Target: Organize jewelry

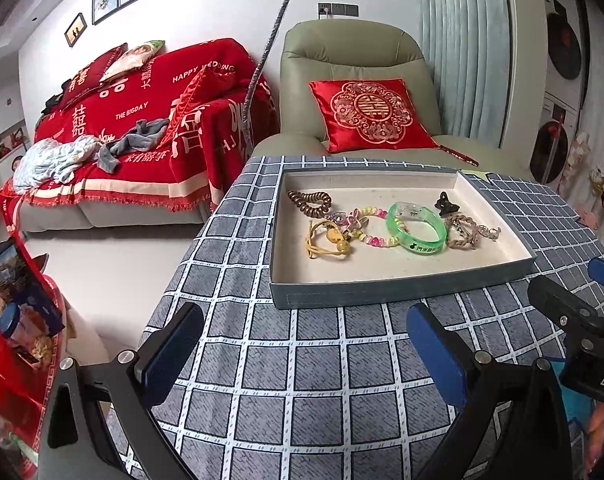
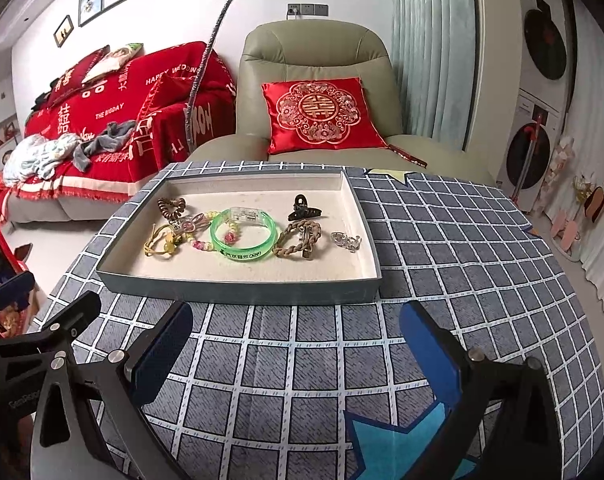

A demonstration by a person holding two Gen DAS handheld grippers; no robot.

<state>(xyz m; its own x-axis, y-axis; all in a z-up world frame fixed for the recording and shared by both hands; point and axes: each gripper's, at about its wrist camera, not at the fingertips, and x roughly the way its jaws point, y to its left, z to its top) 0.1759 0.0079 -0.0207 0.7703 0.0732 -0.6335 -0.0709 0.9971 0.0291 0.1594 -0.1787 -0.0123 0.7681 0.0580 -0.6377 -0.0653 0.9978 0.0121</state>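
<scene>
A shallow grey tray (image 1: 381, 290) (image 2: 238, 290) with a cream inside sits on the checked tablecloth. In it lie a green bangle (image 1: 417, 230) (image 2: 244, 236), a brown coil hair tie (image 1: 310, 202) (image 2: 170, 206), a yellow hair tie (image 1: 327, 240) (image 2: 162, 244), a bead bracelet (image 1: 365, 224) (image 2: 200, 244), a braided bracelet (image 1: 461, 232) (image 2: 298, 238), a black claw clip (image 1: 445, 203) (image 2: 303, 208) and a silver piece (image 2: 345, 241). My left gripper (image 1: 305, 356) is open and empty, in front of the tray. My right gripper (image 2: 298, 352) is open and empty, also in front of it.
The right gripper shows at the right edge of the left wrist view (image 1: 581, 320). A blue star (image 2: 401, 436) lies on the cloth near me. Behind the table stand a green armchair (image 1: 361, 52) with a red cushion and a sofa under a red throw (image 1: 150, 120).
</scene>
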